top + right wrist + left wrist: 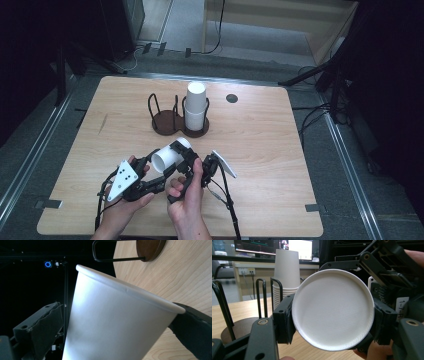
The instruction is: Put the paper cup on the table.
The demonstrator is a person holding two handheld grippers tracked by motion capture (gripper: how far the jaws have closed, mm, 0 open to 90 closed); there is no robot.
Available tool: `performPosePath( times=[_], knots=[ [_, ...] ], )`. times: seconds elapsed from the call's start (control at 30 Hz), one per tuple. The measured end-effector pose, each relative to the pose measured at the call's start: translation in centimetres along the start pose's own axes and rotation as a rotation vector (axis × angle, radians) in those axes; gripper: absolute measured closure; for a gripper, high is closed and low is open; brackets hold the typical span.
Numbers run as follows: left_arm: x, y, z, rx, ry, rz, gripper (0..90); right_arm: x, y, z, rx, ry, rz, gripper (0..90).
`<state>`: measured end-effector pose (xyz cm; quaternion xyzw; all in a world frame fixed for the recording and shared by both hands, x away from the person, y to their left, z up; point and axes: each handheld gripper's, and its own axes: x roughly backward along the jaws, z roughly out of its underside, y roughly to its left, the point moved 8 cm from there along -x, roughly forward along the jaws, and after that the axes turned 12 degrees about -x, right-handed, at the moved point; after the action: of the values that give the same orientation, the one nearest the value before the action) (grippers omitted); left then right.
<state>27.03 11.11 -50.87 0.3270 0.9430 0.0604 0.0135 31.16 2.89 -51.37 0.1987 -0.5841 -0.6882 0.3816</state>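
Both grippers met over the near middle of the wooden table, each in one of the person's hands. Left gripper had its jaws closed on a white paper cup, which lay tipped on its side in the air above the tabletop; in the left gripper view the cup's round base faced the camera, pinched between the two black jaws at either side. Right gripper came in from the other side, and in the right gripper view the cup's wall and rolled rim sat between its jaws, one jaw just beside the wall and the other against the rim; whether that one truly clamped the cup or only framed it could not be told. Left hand and right hand entered from the near edge. Farther back, near the middle of the table, a dark two-ring cup holder stood, its right ring holding a stack of white cups and its left ring bare. A small dark round spot lay beyond it.
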Motion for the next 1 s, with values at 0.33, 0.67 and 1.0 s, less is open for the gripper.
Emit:
performPosePath(
  times=[0.33, 0.67, 1.0],
  knots=[
    [0.0, 0.0, 0.0, -0.002, 0.002, 0.001, 34.0, -0.6, -0.3, -0.2, -0.047, 0.024, -0.014, 7.7],
    [0.0, 0.0, 0.2, 0.054, 0.023, 0.008, 32.0, -0.4, -0.1, -0.2, -0.034, 0.009, -0.058, 23.2],
    [0.5, 0.3, 0.1, 0.073, 0.025, 0.028, 28.1, 0.2, 0.7, -1.5, 0.072, -0.083, -0.105, 27.0]
  ],
)
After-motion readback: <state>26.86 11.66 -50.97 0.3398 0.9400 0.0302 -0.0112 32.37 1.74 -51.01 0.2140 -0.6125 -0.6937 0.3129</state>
